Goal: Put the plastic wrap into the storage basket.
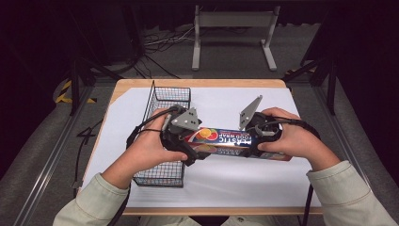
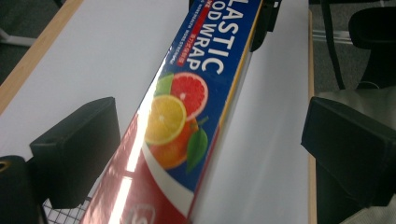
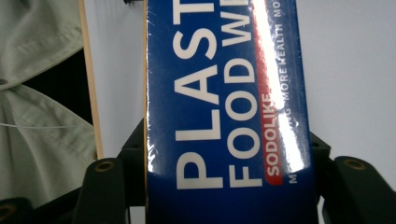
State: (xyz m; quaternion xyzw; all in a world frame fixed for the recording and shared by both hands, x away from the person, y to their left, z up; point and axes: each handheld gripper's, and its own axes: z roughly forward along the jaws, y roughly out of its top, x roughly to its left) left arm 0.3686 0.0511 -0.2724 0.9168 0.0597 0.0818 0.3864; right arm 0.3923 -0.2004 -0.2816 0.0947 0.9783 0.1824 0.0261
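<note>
In the middle of the high view, a counter [image 1: 282, 101] covered by a white sheet is seen, its wooden edge showing along the top and bottom. Left of centre on it stands a wire basket [image 1: 162, 176], long and narrow, with its length running up and down the frame; it is probably meant as the destination for the box, though that is only a judgement.

Across the centre of the frame a plastic wrap box [image 1: 226, 140] is held roughly level, its blue printed face turned upward and its left end reaching over the right wall of the basket. The box is apparently carried lengthwise so that one end can be guided in while the other is supported.

At centre right, the right tool [image 1: 256, 148] is clenched on the box, with the blue face seen pressed between the black jaws at the bottom of the right gripper view. This grip appears to bear the weight.

At centre left, the left tool [image 1: 188, 150] is released: in the left gripper view its two black pads [image 2: 74, 154] are spread wide on either side of the box's fruit-printed end, and neither is seen to press on it. The jaws seem to have been kept around the box as a loose guide rather than a hold.
</note>
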